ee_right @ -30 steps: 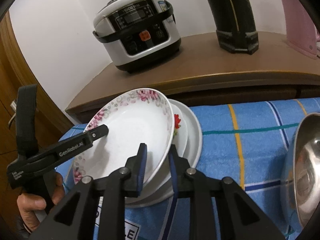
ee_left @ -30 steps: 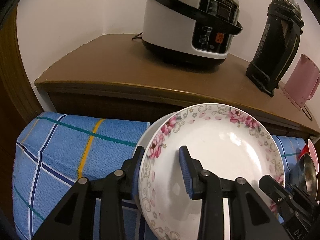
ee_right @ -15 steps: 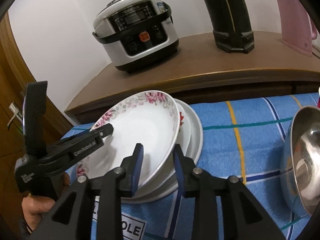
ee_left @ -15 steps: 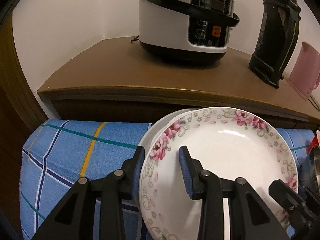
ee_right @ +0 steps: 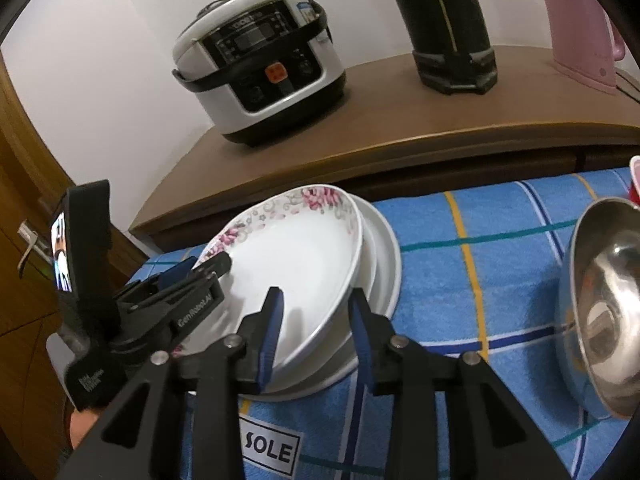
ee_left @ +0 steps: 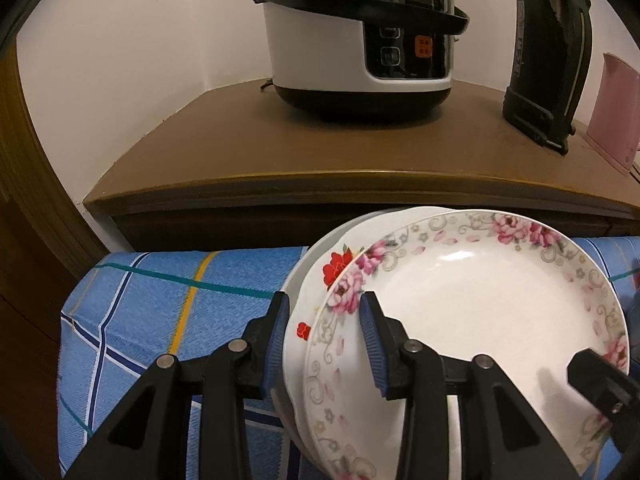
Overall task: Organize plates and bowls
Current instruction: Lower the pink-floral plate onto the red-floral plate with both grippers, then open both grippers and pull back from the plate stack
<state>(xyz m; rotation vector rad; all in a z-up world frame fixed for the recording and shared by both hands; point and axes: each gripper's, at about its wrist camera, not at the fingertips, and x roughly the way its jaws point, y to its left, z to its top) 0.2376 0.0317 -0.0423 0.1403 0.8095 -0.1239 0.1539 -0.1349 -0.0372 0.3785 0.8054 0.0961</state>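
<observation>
A deep white plate with a pink-flower rim (ee_left: 480, 300) (ee_right: 296, 264) lies on top of a pile. Under it are a red-flower plate (ee_left: 336, 268) and a wide plain white plate (ee_right: 390, 264). My left gripper (ee_left: 323, 304) (ee_right: 204, 266) holds the pile's left edge, one finger inside the pink-flowered plate and the other outside the rims. Its jaws are easing open. My right gripper (ee_right: 316, 296) straddles the near rim of the pink-flowered plate. Its jaws are opening, with a gap on both sides of the rim. One of its fingers (ee_left: 596, 380) shows in the left wrist view.
The pile sits on a blue checked cloth (ee_left: 160, 312). A steel bowl (ee_right: 600, 312) stands to the right. Behind is a wooden cabinet (ee_left: 280, 152) with a rice cooker (ee_left: 360, 40), a black flask (ee_left: 548, 60) and a pink kettle (ee_left: 616, 120). A person's hand (ee_right: 80, 428) holds the left gripper.
The pink-flowered plate has come down from a tilt to lie flatter on the pile. My right gripper's jaws have spread off its rim. The red-flower plate's rim now shows.
</observation>
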